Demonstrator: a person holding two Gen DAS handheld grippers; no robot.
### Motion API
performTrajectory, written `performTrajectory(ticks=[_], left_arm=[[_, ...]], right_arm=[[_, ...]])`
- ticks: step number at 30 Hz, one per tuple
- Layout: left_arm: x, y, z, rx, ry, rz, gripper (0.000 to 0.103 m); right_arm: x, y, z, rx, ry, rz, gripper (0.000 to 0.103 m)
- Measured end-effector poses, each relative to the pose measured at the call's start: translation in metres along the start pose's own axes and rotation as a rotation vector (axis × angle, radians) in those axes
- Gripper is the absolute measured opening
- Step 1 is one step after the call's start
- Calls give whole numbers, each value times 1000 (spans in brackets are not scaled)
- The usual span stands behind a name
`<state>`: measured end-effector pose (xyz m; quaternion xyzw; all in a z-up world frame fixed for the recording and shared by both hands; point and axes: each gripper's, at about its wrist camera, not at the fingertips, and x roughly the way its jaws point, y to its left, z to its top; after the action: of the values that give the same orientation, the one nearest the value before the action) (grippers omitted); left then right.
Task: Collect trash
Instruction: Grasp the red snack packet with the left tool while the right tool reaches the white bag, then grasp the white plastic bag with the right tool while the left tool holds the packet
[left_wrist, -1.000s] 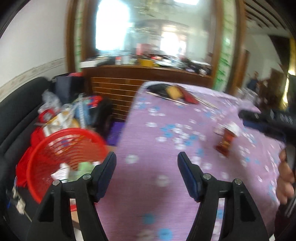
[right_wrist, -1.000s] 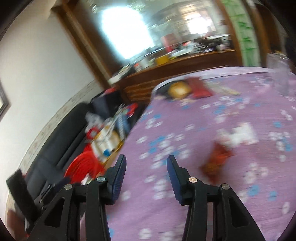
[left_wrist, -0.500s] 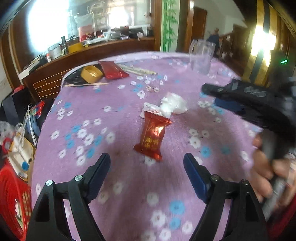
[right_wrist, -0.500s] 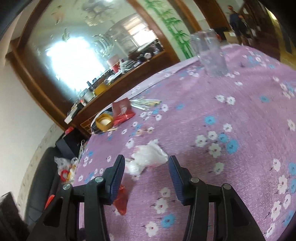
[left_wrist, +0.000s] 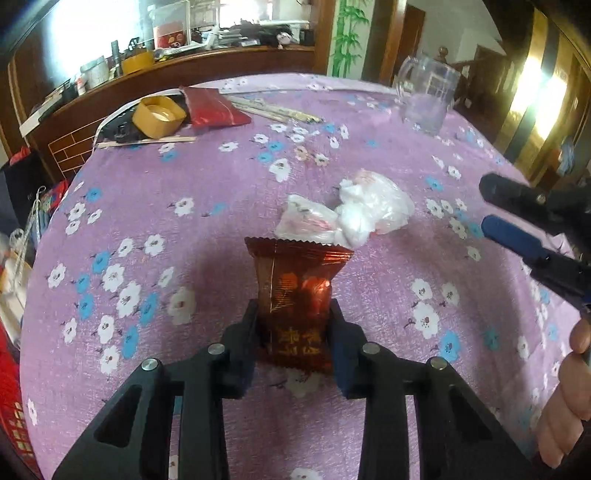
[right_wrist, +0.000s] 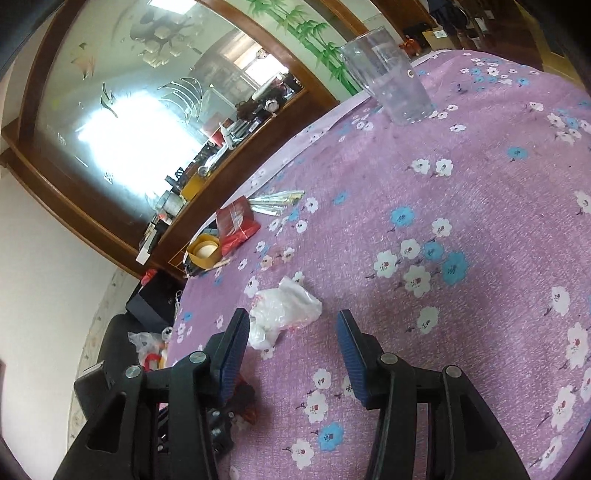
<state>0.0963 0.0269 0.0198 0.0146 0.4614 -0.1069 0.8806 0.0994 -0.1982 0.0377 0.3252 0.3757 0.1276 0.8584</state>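
Observation:
A brown-red snack wrapper (left_wrist: 295, 295) lies on the purple flowered tablecloth (left_wrist: 184, 192). My left gripper (left_wrist: 293, 325) is shut on its near end. Just beyond it lies a crumpled white plastic wrapper (left_wrist: 347, 218). In the right wrist view the same white wrapper (right_wrist: 284, 310) lies just ahead of my right gripper (right_wrist: 291, 343), which is open and empty, its left finger beside the wrapper. The right gripper also shows at the right edge of the left wrist view (left_wrist: 517, 221). A sliver of the red basket (left_wrist: 9, 406) shows at the left edge.
At the table's far side are a yellow tape roll (left_wrist: 157, 114), a red packet (left_wrist: 214, 107), chopsticks (left_wrist: 277, 109) and a clear glass mug (left_wrist: 424, 98). A wooden counter (left_wrist: 184, 70) stands behind. Bags clutter the sofa (right_wrist: 147, 343) to the left.
My left gripper swung from the red basket to the table, moved onto the brown-red wrapper and closed on it. My right gripper moved up to the white wrapper.

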Motion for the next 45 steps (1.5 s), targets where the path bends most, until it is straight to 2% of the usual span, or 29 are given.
performTrajectory(ticks=[3, 6, 10, 14, 18, 24, 26, 30, 32, 36, 37, 38, 40, 41, 45], left_arm=[[-21, 13, -6, -42, -73, -15, 31], [-40, 26, -8, -70, -178, 45, 31], [-47, 37, -10, -110, -234, 89, 31], [-51, 39, -7, -105, -257, 105, 31], [-51, 43, -9, -102, -265, 126, 31], [-56, 59, -10, -154, -273, 128, 31], [-57, 63, -10, -171, -277, 128, 31], [-58, 69, -11, -192, -278, 125, 31], [-57, 68, -11, -184, -271, 121, 31], [-56, 62, -12, -164, -272, 128, 31], [-56, 61, -13, -160, -272, 131, 31], [-56, 60, -13, -156, -272, 131, 31], [-56, 59, -13, -152, -272, 136, 31], [-56, 58, -13, -151, -273, 138, 31], [-54, 58, -13, -149, -271, 141, 31]], right_arm=[[2, 1, -2, -8, 7, 0, 54], [5, 5, -4, -25, 15, -1, 54], [18, 13, -10, -60, 61, 16, 54], [32, 22, -19, -54, 123, 64, 54], [41, 30, -23, -33, 153, 53, 54], [65, 44, -14, 23, 203, -61, 55], [73, 47, -8, 34, 205, -72, 56], [92, 57, 1, 24, 209, -157, 56], [103, 63, 4, -8, 216, -234, 56], [117, 66, 7, -48, 229, -291, 51], [118, 65, 7, -54, 221, -287, 48], [118, 65, 6, -57, 220, -270, 41], [115, 66, 5, -82, 216, -253, 38], [113, 68, 5, -92, 207, -247, 32], [85, 74, 1, -139, 164, -185, 31]])
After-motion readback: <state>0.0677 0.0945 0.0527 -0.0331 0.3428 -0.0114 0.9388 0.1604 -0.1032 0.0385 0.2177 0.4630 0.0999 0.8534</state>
